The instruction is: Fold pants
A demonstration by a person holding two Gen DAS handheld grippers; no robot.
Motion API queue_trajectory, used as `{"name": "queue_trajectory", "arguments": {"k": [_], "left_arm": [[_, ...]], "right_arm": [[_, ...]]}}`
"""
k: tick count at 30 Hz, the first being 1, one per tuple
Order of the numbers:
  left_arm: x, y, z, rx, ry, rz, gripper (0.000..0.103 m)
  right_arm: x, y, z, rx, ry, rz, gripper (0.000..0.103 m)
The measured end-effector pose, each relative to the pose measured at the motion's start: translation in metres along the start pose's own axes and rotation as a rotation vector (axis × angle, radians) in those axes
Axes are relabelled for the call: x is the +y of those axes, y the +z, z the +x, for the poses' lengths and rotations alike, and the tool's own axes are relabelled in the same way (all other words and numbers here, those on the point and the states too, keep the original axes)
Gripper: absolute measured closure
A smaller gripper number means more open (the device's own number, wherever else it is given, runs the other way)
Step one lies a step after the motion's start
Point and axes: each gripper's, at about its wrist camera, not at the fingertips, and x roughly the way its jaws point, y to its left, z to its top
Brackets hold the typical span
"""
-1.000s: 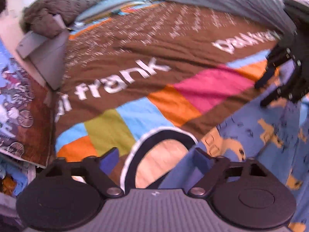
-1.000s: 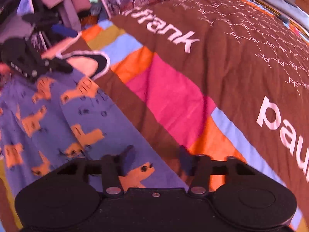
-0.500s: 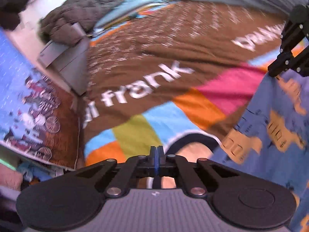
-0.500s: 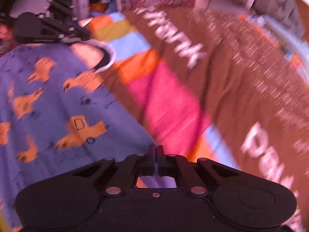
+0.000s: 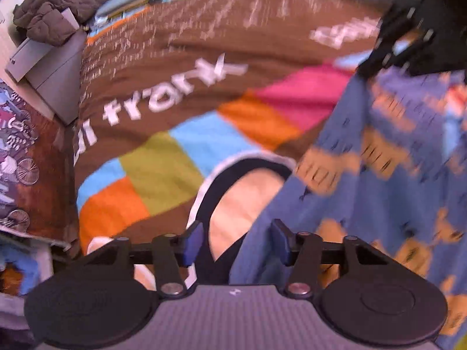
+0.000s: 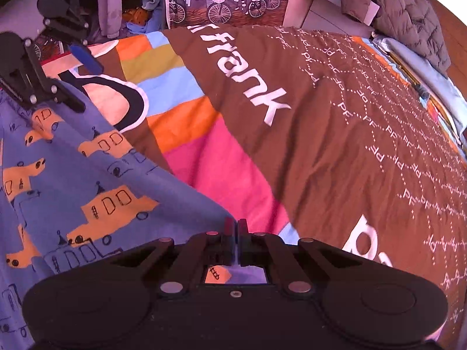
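Blue pants with orange car prints (image 6: 87, 180) lie on the bedspread; they also fill the right of the left wrist view (image 5: 379, 180). My right gripper (image 6: 235, 229) is shut on the pants' edge, with cloth showing behind its fingers. My left gripper (image 5: 236, 243) is open, its blue pads either side of a pants edge without pinching it. The left gripper also shows at the upper left of the right wrist view (image 6: 78, 67), and the right gripper at the upper right of the left wrist view (image 5: 408, 43).
The bed has a brown bedspread (image 6: 335, 116) with white lettering and coloured blocks. A grey quilted jacket (image 6: 402, 14) lies on a grey headboard box (image 5: 49, 73). A bicycle-print cloth (image 6: 227, 3) and hanging clothes stand past the bed's far side.
My left gripper, shut half a second ago, has opened. My right gripper stays shut on the pants, and the pants edge has lifted and shifted in the views.
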Motion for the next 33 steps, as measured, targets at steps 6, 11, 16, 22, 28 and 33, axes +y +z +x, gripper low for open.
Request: {"name": "queue_trajectory", "arguments": {"k": [6, 11, 16, 22, 28, 33], "left_arm": [[-0.032, 0.005, 0.001, 0.001, 0.102, 0.086, 0.103], [-0.033, 0.009, -0.016, -0.09, 0.303, 0.086, 0.103], [-0.014, 0.014, -0.01, -0.107, 0.502, -0.011, 0.103], [-0.004, 0.019, 0.021, -0.051, 0.621, -0.11, 0.103], [0.046, 0.007, 0.009, -0.05, 0.527, -0.335, 0.103], [0.061, -0.01, -0.017, -0.142, 0.347, -0.322, 0.055]], "right_arm": [[0.006, -0.005, 0.007, 0.007, -0.019, -0.006, 0.103], [0.004, 0.004, 0.006, -0.045, -0.09, 0.002, 0.103], [0.005, 0.027, 0.02, -0.097, -0.177, -0.005, 0.103], [0.007, 0.047, 0.066, -0.064, -0.236, 0.008, 0.103], [-0.005, 0.05, 0.064, -0.083, -0.193, 0.016, 0.1], [-0.044, 0.034, 0.029, -0.114, -0.123, 0.109, 0.049]]}}
